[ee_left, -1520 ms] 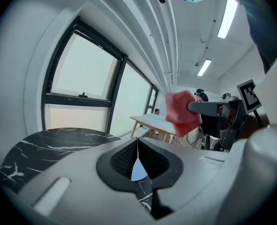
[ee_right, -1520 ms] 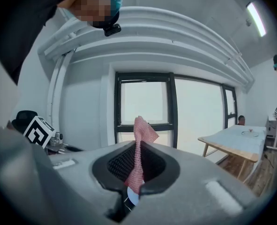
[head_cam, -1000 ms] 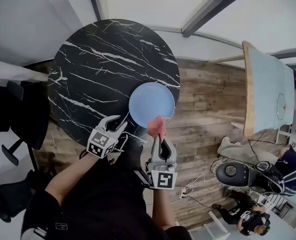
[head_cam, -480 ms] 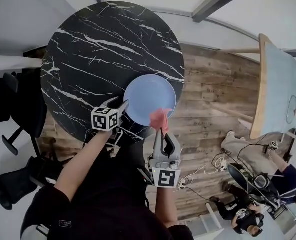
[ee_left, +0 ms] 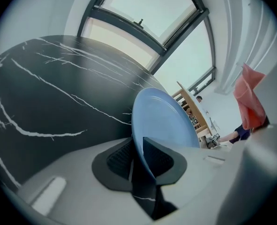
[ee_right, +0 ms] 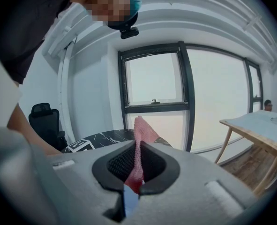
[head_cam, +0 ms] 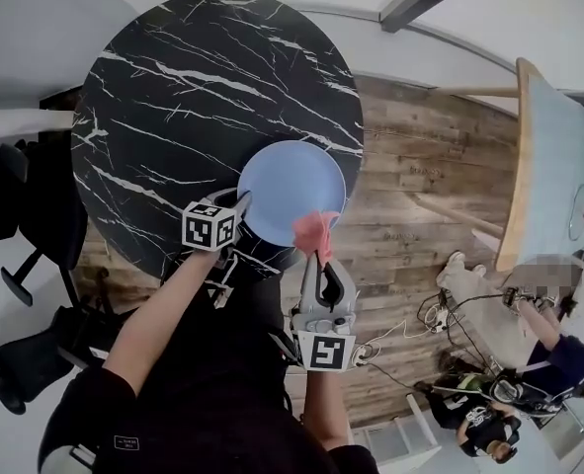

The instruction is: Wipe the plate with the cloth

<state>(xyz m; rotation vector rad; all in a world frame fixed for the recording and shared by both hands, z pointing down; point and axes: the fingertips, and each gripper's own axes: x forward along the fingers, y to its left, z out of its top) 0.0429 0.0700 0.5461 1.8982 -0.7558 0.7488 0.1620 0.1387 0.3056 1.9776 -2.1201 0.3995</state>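
Blue plate at the black table's near edge, its left rim clamped between the jaws of the left gripper, which have just been closing, pink cloth pinched tight in the right gripper, over the plate's near rim

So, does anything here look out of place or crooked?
Only the blue plate: it sits at the near edge of the black table and seems to poke past it. The left gripper has just been closing its jaws on the rim; the right gripper pinches the pink cloth. Nothing spilled or broken.
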